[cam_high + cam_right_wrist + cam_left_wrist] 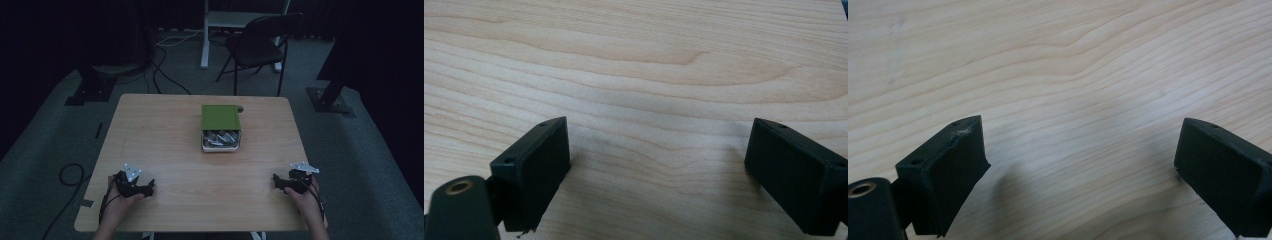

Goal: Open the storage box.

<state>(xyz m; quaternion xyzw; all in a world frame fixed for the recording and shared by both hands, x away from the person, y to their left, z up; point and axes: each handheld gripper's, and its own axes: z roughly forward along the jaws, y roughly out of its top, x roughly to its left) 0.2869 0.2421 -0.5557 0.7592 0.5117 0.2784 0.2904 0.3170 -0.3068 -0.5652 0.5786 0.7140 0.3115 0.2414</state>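
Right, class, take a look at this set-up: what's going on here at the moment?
A person sits at a wooden table with a two-jaw gripper in each hand. The left gripper and the right gripper both rest near the table's near edge, jaws wide open with nothing between them. Farther out, around the middle of the table, sits a small box with a green lid slid partly back, showing shiny items inside. Nothing is being handled yet.

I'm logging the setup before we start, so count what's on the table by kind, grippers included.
Grippers: 2, the left gripper and the right gripper, both open and empty
Green-lidded box with silvery pieces inside: 1
Total: 3, all on the wooden table
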